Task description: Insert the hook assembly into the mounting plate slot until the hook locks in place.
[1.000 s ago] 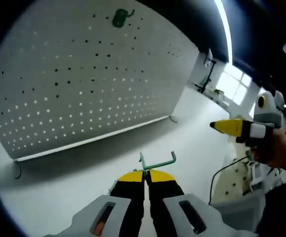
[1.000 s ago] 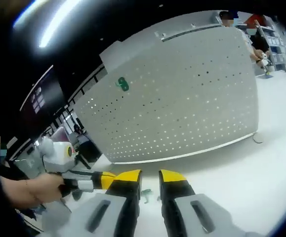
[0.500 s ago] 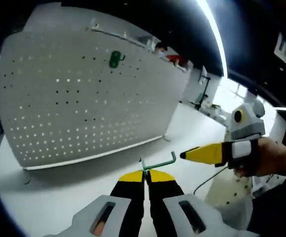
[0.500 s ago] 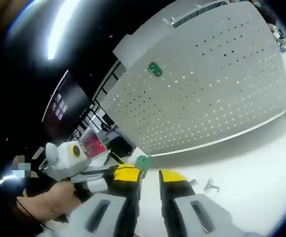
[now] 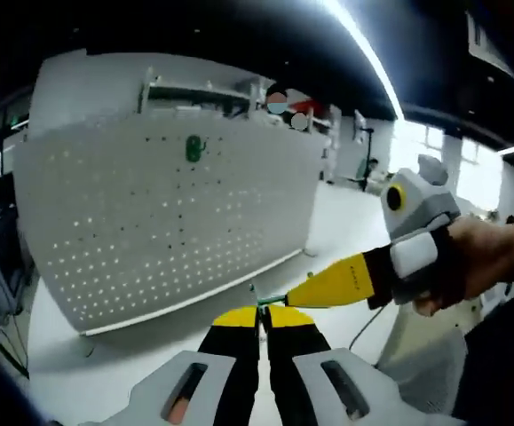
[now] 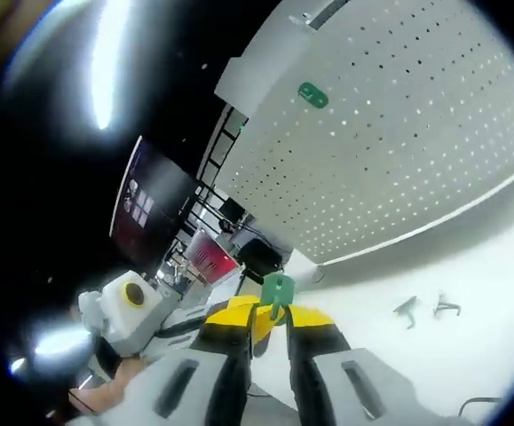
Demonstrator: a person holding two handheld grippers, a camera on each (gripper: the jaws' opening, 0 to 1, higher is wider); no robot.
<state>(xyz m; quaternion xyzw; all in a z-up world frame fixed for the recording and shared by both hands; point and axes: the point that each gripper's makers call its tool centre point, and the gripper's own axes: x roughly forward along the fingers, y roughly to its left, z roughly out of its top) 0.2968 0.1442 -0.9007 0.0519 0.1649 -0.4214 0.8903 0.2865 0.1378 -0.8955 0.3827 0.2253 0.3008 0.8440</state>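
While left tool (image 5: 262, 312) grips hook (image 5: 271, 298), right tool (image 5: 303, 295) has arrived.

I see a white tabletop (image 5: 70, 377) under a dark ceiling with 1 long light strip (image 5: 363, 49); bright windows (image 5: 412, 146) sit beyond the tabletop's far edge.

In the left gripper view, the white perforated mounting plate (image 5: 163, 222) stands on the white table (image 5: 132, 355) at frame left. A small green hook (image 5: 193, 149) sits on its upper part.
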